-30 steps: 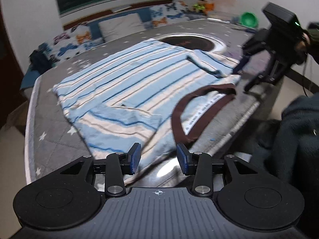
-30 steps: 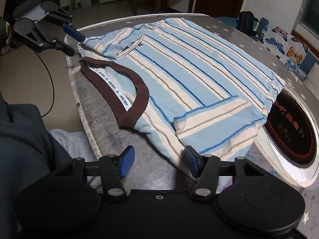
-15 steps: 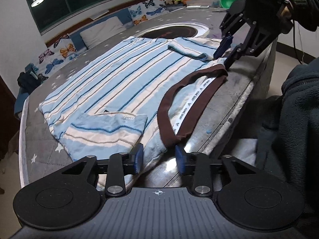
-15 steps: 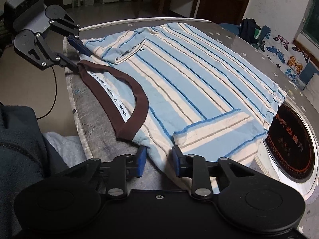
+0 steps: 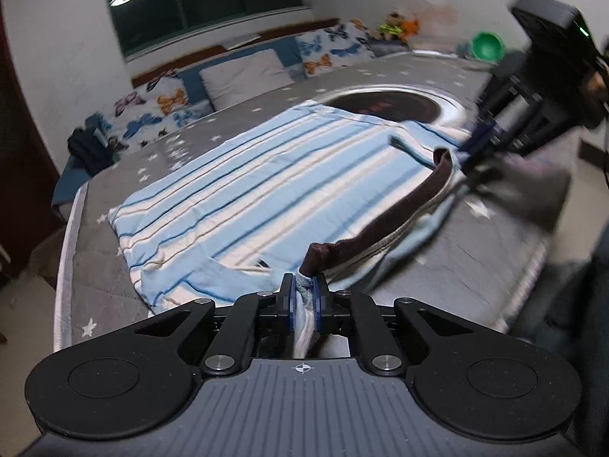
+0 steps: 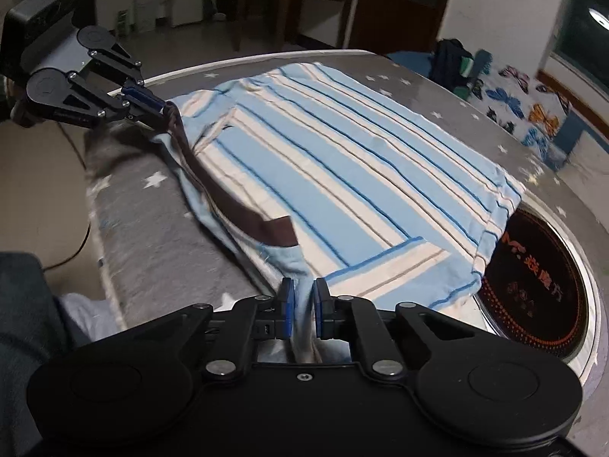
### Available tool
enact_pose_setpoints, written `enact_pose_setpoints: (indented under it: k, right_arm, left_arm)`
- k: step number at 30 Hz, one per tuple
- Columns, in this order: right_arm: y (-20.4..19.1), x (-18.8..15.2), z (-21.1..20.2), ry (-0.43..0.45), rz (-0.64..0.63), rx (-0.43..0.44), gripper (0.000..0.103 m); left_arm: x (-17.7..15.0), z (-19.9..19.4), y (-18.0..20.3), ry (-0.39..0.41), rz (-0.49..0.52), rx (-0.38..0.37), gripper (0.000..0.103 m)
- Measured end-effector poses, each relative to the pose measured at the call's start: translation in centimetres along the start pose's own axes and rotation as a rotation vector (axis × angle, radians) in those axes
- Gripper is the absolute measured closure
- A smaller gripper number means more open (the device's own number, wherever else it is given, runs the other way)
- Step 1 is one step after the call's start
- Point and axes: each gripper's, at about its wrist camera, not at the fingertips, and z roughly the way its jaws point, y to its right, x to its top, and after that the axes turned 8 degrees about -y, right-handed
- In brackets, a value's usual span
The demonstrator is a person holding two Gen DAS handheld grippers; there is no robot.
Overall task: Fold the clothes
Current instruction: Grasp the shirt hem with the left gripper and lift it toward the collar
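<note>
A light-blue and cream striped T-shirt (image 5: 266, 190) (image 6: 342, 152) lies flat on the grey star-patterned bed cover, sleeves folded in. Its brown collar (image 5: 399, 213) (image 6: 213, 186) is raised and stretched between my two grippers. My left gripper (image 5: 304, 299) is shut on the shirt's near edge at one end of the collar; in the right wrist view the left gripper (image 6: 154, 106) shows at the upper left. My right gripper (image 6: 302, 301) is shut on the shirt's edge by the other collar end, and the right gripper (image 5: 475, 144) appears blurred at the far right.
The grey bed cover (image 5: 475, 266) drops off at its front edge beside a person's dark clothing (image 5: 571, 304). A round black disc with a silver rim (image 5: 380, 104) (image 6: 540, 285) lies past the shirt. Butterfly pillows (image 5: 243, 76), a green bowl (image 5: 487, 45) and a dark bag (image 6: 451, 61) stand behind.
Both grippers went from open to shut on the shirt's edge at either end of the collar. The collar rose off the cover and pulled into a line between them.
</note>
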Motion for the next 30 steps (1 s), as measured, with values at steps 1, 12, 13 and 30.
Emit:
enact_pose_setpoints:
  k: [1, 12, 13, 30]
  right_arm:
    - [0.1, 0.1, 0.0, 0.002, 0.004, 0.0, 0.09]
    - [0.2, -0.9, -0.2, -0.049, -0.031, 0.042, 0.054]
    - [0.2, -0.9, -0.1, -0.051, -0.028, 0.042, 0.061]
    - [0.8, -0.4, 0.5, -0.034, 0.025, 0.02, 0.085]
  left_arm:
    - [0.2, 0.5, -0.3, -0.005, -0.01, -0.004, 0.094]
    - [0.3, 1.3, -1.0, -0.01, -0.035, -0.034, 0.091]
    - [0.2, 1.1, -1.0, -0.009, -0.033, -0.031, 0.09]
    - [-3.9, -2.9, 1.2, -0.01, 0.118, -0.006, 0.065]
